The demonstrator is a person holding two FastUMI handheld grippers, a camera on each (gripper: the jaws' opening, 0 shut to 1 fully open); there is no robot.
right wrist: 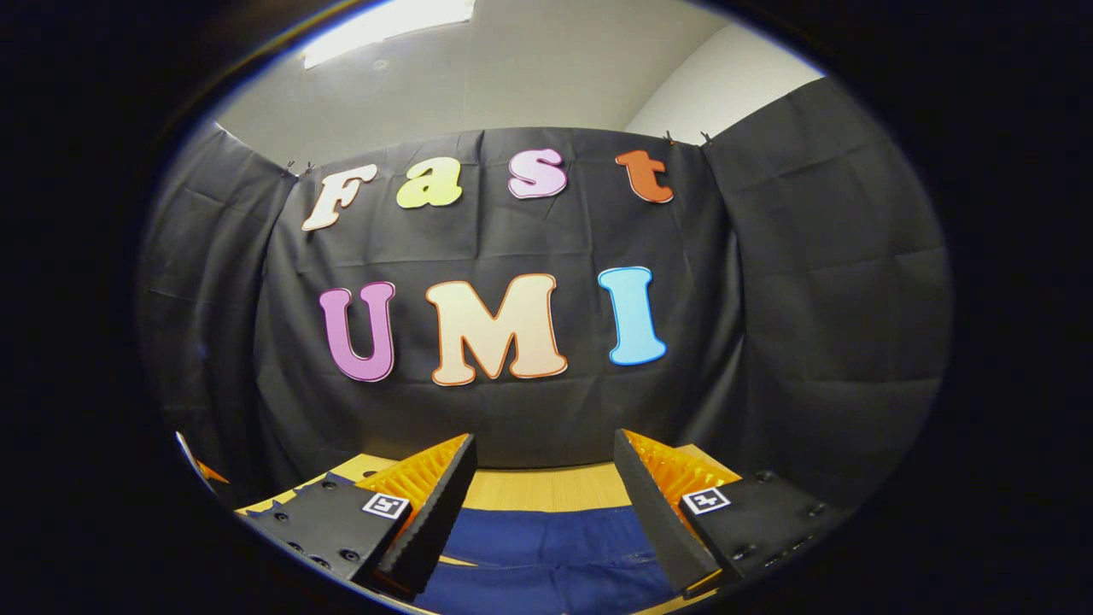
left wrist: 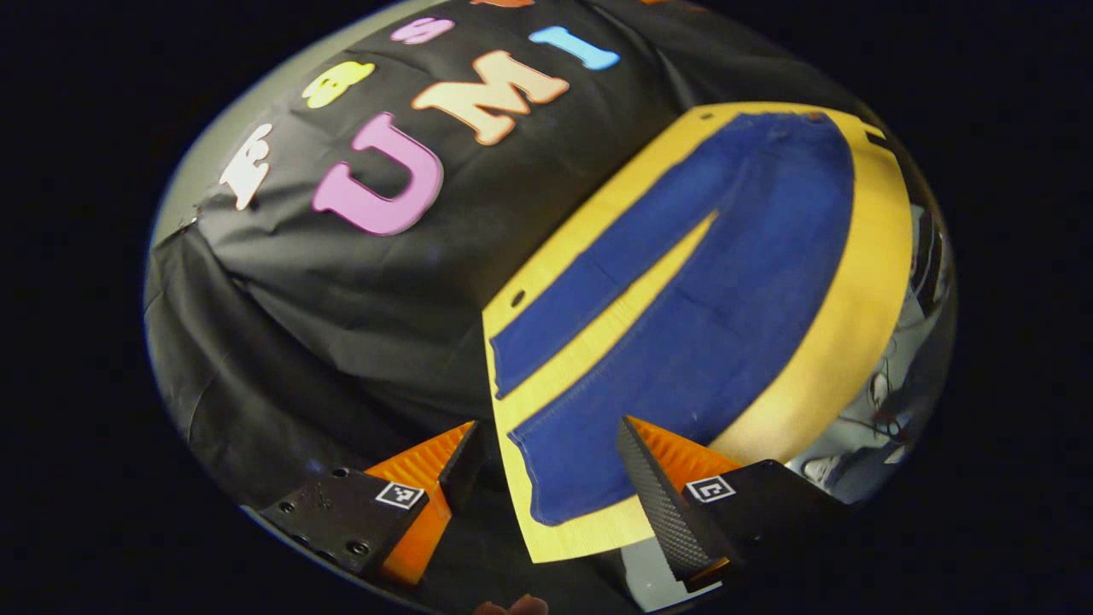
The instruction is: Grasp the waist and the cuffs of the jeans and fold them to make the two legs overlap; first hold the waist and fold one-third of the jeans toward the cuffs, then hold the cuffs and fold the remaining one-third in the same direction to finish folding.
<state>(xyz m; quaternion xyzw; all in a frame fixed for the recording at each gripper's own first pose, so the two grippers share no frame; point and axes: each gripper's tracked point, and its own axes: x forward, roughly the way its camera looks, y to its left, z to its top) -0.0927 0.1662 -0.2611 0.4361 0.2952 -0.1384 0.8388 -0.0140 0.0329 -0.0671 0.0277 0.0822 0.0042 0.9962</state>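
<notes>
Dark blue jeans (left wrist: 709, 307) lie flat on a light wooden table (left wrist: 862, 316), the two legs spread apart in a narrow V with bare wood between them. The cuffs are at the near end, the waist at the far end by the table's far edge. My left gripper (left wrist: 546, 465) is open and hovers above the near cuff, touching nothing. In the right gripper view, my right gripper (right wrist: 542, 478) is open above a stretch of the jeans (right wrist: 546, 555), with nothing between its fingers.
The booth's black cloth wall (right wrist: 529, 410) stands right behind the table's far edge (right wrist: 546, 489). A grey floor with cables (left wrist: 888, 401) shows past the table's other long side. A fingertip (left wrist: 512, 606) shows at the bottom of the left gripper view.
</notes>
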